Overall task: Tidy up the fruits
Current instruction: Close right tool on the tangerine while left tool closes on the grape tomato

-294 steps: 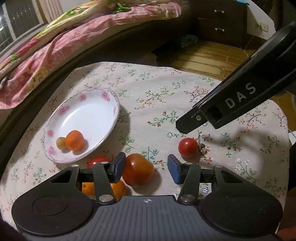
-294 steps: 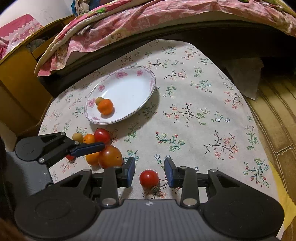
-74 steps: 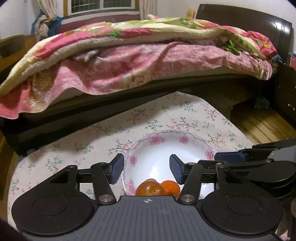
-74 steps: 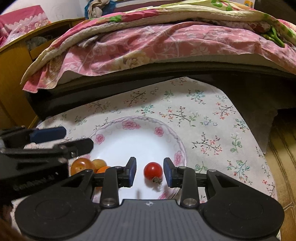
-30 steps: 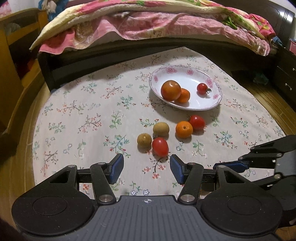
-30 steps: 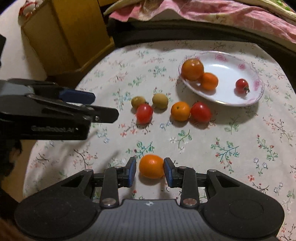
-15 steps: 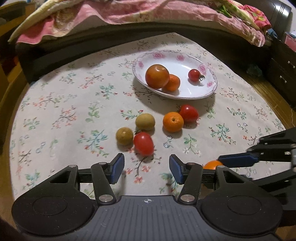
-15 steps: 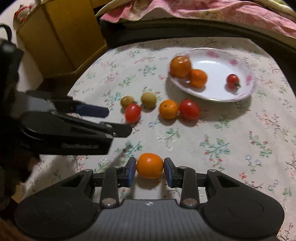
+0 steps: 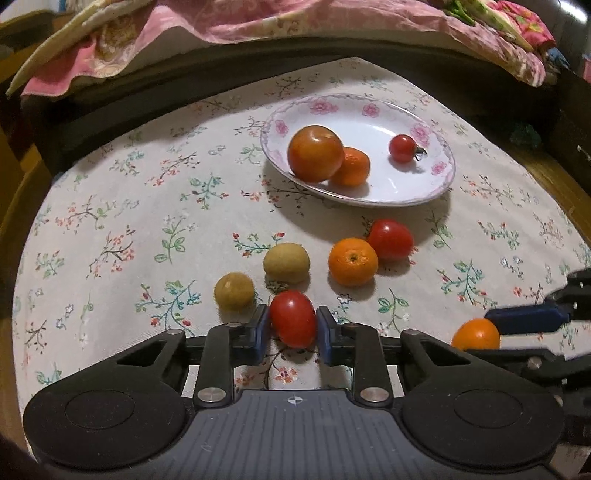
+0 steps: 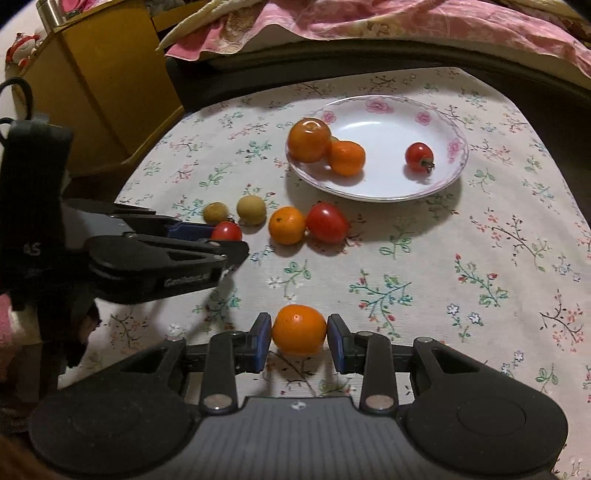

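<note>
A white flowered plate [image 9: 436, 184] [image 10: 456, 164] holds a large orange-red tomato [image 9: 315, 153], a mandarin [image 9: 351, 166] and a cherry tomato [image 9: 403, 147]. Loose on the floral cloth lie two yellow-brown fruits [image 9: 286, 263] [image 9: 234, 290], another mandarin [image 9: 352, 261] and a red tomato [image 9: 390, 239]. My left gripper [image 9: 293, 330] is shut on a red tomato [image 9: 293, 319] [image 10: 226, 232], with both blue pads against its sides. Nearer the table's front edge, my right gripper [image 10: 299, 338] is shut on an orange mandarin [image 10: 299, 329] [image 9: 476, 334].
The round table stands against a bed with a pink quilt [image 9: 258, 22]. A yellow wooden cabinet [image 10: 92, 92] is close at the left. Dark furniture [image 9: 569, 122] and wooden floor lie to the right. Bare cloth [image 10: 498, 277] stretches right of the loose fruit.
My left gripper has moved in on the nearest red tomato and its fingers have shut on it. The right gripper stays shut on the mandarin, hardly shifted.
</note>
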Demonstrator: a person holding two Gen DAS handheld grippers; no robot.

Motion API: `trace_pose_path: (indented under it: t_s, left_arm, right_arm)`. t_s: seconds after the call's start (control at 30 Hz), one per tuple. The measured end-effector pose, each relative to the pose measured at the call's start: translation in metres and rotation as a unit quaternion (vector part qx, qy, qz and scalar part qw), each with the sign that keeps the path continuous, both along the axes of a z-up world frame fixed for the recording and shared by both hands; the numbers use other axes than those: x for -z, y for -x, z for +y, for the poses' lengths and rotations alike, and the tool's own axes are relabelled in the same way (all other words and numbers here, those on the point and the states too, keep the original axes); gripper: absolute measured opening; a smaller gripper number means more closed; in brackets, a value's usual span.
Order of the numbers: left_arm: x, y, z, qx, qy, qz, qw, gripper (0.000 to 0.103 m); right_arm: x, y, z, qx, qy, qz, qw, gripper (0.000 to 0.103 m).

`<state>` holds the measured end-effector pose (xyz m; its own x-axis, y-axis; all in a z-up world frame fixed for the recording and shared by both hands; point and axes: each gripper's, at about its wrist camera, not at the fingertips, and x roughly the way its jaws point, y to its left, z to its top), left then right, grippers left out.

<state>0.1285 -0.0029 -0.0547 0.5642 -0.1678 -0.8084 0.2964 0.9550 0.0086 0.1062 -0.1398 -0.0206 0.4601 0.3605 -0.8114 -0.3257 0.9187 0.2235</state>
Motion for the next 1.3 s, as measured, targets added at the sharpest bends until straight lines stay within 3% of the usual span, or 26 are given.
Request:
trace_pose_path:
  t_s: [0.53, 0.67, 0.8, 0.97, 1.2, 1.3]
  left_arm:
    - [-0.008, 0.066, 0.002, 0.060, -0.004, 0.023, 0.9979, 0.038]
    - [-0.006, 0.064, 0.002, 0.067, -0.002, 0.023, 0.9975, 0.039]
    - [-0.009, 0.059, 0.004, 0.063, 0.005, 0.018, 0.9978, 0.055]
    - [-0.007, 0.057, 0.004, 0.062, 0.000, 0.016, 0.9979, 0.062]
    - [-0.004, 0.055, 0.004, 0.065, 0.003, 0.017, 0.9977, 0.064]
    - [-0.004, 0.055, 0.003, 0.067, 0.005, 0.013, 0.9976, 0.059]
  right_arm:
    - [0.010, 0.008, 0.007, -0.037, 0.041, -0.016, 0.998, 0.036]
    - [0.011, 0.007, 0.006, -0.041, 0.038, -0.019, 0.998, 0.036]
    - [0.018, 0.005, 0.003, -0.039, 0.039, -0.004, 0.998, 0.037]
    - [0.020, 0.007, 0.000, -0.042, 0.033, -0.004, 0.999, 0.041]
    - [0.021, 0.004, 0.001, -0.040, 0.028, -0.007, 0.999, 0.046]
    - [0.022, 0.002, 0.003, -0.037, 0.031, -0.008, 0.999, 0.046]
